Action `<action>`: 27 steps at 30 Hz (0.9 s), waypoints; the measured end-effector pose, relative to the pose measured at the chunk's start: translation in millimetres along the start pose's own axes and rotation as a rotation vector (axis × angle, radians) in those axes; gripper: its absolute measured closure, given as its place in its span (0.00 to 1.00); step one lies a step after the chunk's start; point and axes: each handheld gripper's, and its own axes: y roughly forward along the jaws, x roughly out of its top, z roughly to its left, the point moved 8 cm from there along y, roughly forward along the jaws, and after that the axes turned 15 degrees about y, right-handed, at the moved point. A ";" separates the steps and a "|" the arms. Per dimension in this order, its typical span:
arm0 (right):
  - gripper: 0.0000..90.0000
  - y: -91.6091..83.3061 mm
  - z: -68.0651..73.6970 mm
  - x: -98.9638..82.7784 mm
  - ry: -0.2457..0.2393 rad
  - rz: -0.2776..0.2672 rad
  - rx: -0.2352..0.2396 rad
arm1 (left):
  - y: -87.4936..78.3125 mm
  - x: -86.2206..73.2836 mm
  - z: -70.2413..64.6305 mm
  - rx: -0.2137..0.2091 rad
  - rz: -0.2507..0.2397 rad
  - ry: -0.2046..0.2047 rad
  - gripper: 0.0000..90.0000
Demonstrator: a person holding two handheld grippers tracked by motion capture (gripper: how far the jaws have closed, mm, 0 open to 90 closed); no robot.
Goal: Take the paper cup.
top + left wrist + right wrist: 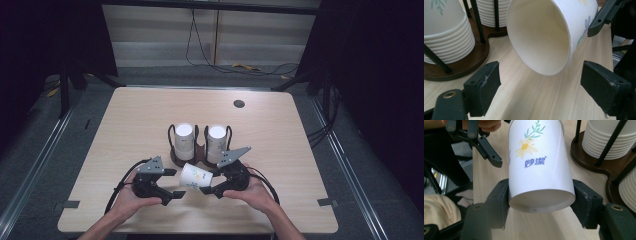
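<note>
We are gripping one paper cup point(540, 165) by its base in our right gripper point(541, 206), sideways above the table point(125, 125), near the wooden cup rack point(176, 159); our left gripper point(540, 82), jaws wide and empty, is facing its mouth.

Paper cup point(195, 177) held on its side between the two grippers, blocking the gap between them, wooden cup holder point(200, 159) with two cup stacks point(183, 140) close behind barring the way forward, bare tabletop point(135, 125) open left, right and beyond.
</note>
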 end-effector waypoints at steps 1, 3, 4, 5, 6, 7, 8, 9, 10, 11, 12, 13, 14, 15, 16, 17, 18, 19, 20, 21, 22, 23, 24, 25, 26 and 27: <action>0.42 -0.2 -0.2 0.0 0.004 -0.011 0.002 | -0.8 0.9 0.4 0.001 -0.008 -0.004 0.18; 0.42 0.1 -0.3 -1.1 0.014 -0.023 0.008 | -2.4 2.7 1.8 0.007 -0.023 -0.010 0.18; 0.42 0.4 -0.6 -1.6 0.013 -0.025 0.009 | -2.9 3.9 2.6 0.011 -0.034 -0.014 0.18; 0.42 0.7 -0.8 -1.7 0.018 -0.030 0.009 | -3.8 4.4 3.9 0.014 -0.036 -0.015 0.18; 0.42 0.9 -1.7 -1.5 0.022 -0.038 0.009 | -4.4 5.3 4.8 0.016 -0.041 -0.019 0.18; 0.41 1.1 -2.1 -1.3 0.029 -0.046 0.014 | -5.2 6.5 5.7 0.017 -0.043 -0.020 0.18; 0.41 1.4 -2.7 -1.2 0.034 -0.054 0.017 | -6.4 7.8 6.6 0.019 -0.045 -0.017 0.18; 0.41 1.5 -3.7 -1.2 0.036 -0.058 0.016 | -7.5 9.5 7.4 0.020 -0.052 -0.017 0.18; 0.41 1.5 -3.8 -1.4 0.044 -0.061 0.021 | -8.1 11.7 7.5 0.020 -0.065 -0.025 0.18; 0.42 1.3 -4.1 -1.3 0.045 -0.065 0.023 | -8.8 13.4 7.9 0.018 -0.073 -0.027 0.18; 0.42 0.7 -4.3 -0.9 0.047 -0.071 0.021 | -9.6 14.9 8.3 0.017 -0.078 -0.027 0.18; 0.42 0.2 -4.2 -0.3 0.050 -0.080 0.027 | -10.2 16.5 8.4 0.015 -0.085 -0.032 0.18; 0.42 -0.4 -3.9 0.4 0.054 -0.088 0.032 | -11.2 18.2 9.1 0.018 -0.086 -0.031 0.18; 0.42 -1.1 -4.4 1.1 0.054 -0.097 0.028 | -12.2 20.6 9.8 0.021 -0.095 -0.034 0.18; 0.42 -1.9 -4.3 1.8 0.058 -0.104 0.031 | -13.6 23.3 11.2 0.028 -0.106 -0.034 0.18; 0.42 -2.6 -3.8 2.4 0.063 -0.114 0.039 | -14.3 26.1 12.3 0.028 -0.113 -0.045 0.18; 0.42 -3.2 -4.3 3.0 0.062 -0.121 0.034 | -15.1 28.4 13.7 0.026 -0.107 -0.042 0.18; 0.42 -3.6 -4.6 3.3 0.065 -0.126 0.032 | -15.3 31.6 15.4 0.031 -0.104 -0.035 0.18; 0.42 -4.2 -4.8 3.8 0.076 -0.136 0.035 | -15.5 35.3 17.0 0.036 -0.102 -0.030 0.18; 0.42 -4.8 -5.2 4.4 0.085 -0.149 0.043 | -15.5 39.2 18.6 0.035 -0.109 -0.027 0.18; 0.42 -5.6 -5.8 4.6 0.087 -0.158 0.045 | -15.0 42.7 19.3 0.033 -0.114 -0.030 0.18; 0.42 -6.6 -6.5 4.5 0.089 -0.168 0.043 | -14.8 45.4 20.0 0.034 -0.119 -0.027 0.18; 0.42 -7.2 -6.9 4.5 0.091 -0.176 0.043 | -14.4 47.9 19.8 0.033 -0.134 -0.031 0.17; 0.42 -7.7 -7.3 4.1 0.089 -0.180 0.042 | -14.1 49.3 19.6 0.031 -0.144 -0.035 0.17; 0.42 -8.3 -7.6 3.9 0.088 -0.185 0.040 | -13.7 50.0 19.4 0.031 -0.152 -0.040 0.17; 0.42 -8.9 -7.5 3.7 0.091 -0.191 0.047 | -13.3 49.8 19.3 0.032 -0.158 -0.045 0.17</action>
